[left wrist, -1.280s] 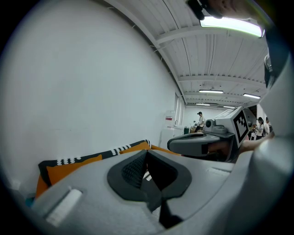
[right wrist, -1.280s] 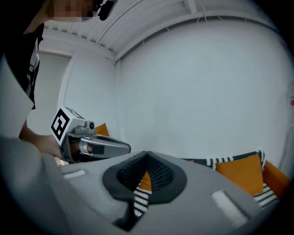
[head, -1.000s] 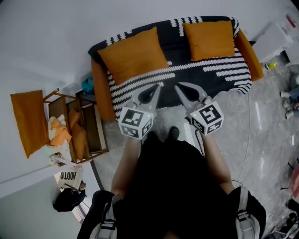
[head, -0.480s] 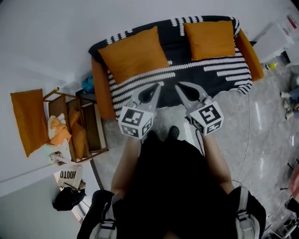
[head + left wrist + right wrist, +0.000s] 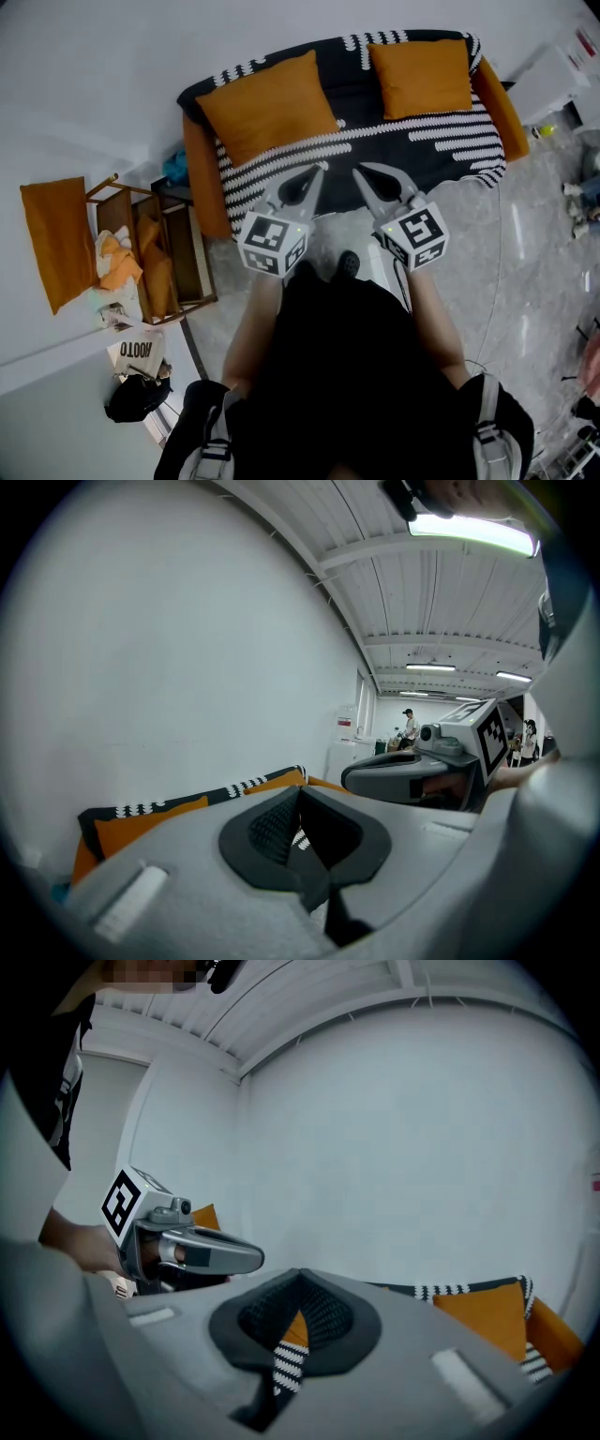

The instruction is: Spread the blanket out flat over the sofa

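Note:
A black blanket (image 5: 412,150) with white dashed stripes lies spread over the orange sofa (image 5: 202,187), covering its back, seat and front. Two orange cushions (image 5: 267,108) (image 5: 420,80) lean against the backrest on top of it. My left gripper (image 5: 322,169) and right gripper (image 5: 356,172) hover side by side in front of the sofa's front edge, both shut with nothing in them and not touching the blanket. In the left gripper view the left gripper (image 5: 300,789) points at the sofa back, with the right gripper (image 5: 422,775) beside it. The right gripper view shows the right gripper (image 5: 300,1274) over striped blanket (image 5: 289,1363).
A wooden shelf rack (image 5: 155,258) with orange cloths stands left of the sofa, an orange cushion (image 5: 56,244) beside it. A printed bag (image 5: 136,354) and a black bag (image 5: 136,398) lie near the wall. A white cabinet (image 5: 553,84) stands at the right; a cable (image 5: 502,253) runs across the floor.

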